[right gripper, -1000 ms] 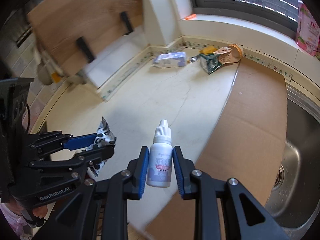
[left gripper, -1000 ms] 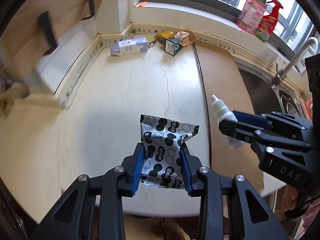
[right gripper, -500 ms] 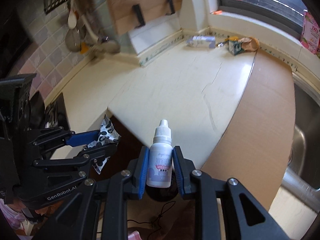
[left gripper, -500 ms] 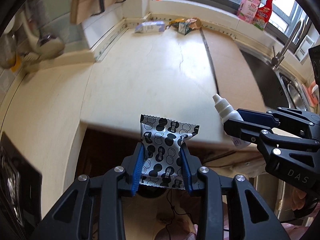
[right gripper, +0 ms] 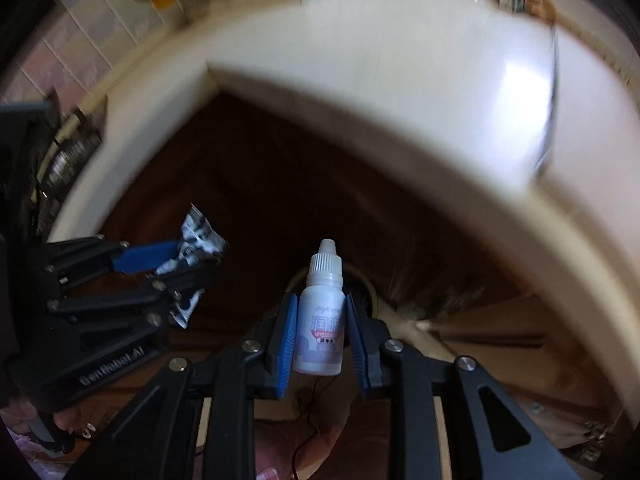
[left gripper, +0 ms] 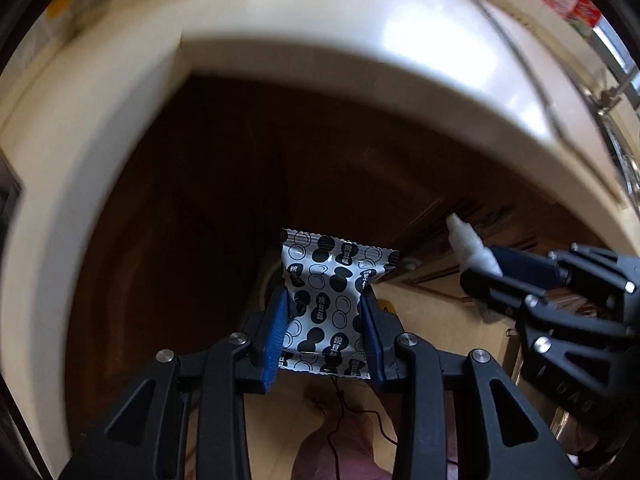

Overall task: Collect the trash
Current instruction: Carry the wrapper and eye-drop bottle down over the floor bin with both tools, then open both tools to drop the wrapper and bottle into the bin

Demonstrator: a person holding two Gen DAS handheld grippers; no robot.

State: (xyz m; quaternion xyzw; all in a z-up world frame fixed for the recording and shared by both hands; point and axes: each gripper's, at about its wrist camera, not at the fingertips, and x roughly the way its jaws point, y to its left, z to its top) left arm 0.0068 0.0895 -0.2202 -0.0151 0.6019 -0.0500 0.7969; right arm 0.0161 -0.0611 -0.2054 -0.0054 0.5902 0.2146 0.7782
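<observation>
Kitchen setting, both views heavily blurred; cream desk arcs across the upper field with dark brown cabinet fronts below its edge. Left tool is pinching a black-and-white spotted snack wrapper between its 2 blue pads, wrapper upright and projecting forward. Right tool is pinching a small white dropper bottle by the body, cap pointing away from the camera. Each tool is also visible from the other's camera, side by side and near each other but apart. Change noted: 1 second ago both tools were over the desk surface with the far litter in plain sight; now both have swung down below the desk's front edge and face the cabinets and floor. Judgement: 2 items are in transit to a disposal point. A round rim shows directly behind the bottle, possibly a bin, but it is too dim to confirm. Remaining litter at the far back of the desk is now only a blur. Clearance: the overhanging desk edge sits above and ahead of both tools; open room lies downward. Thin cables trail below the left tool and could snag.
</observation>
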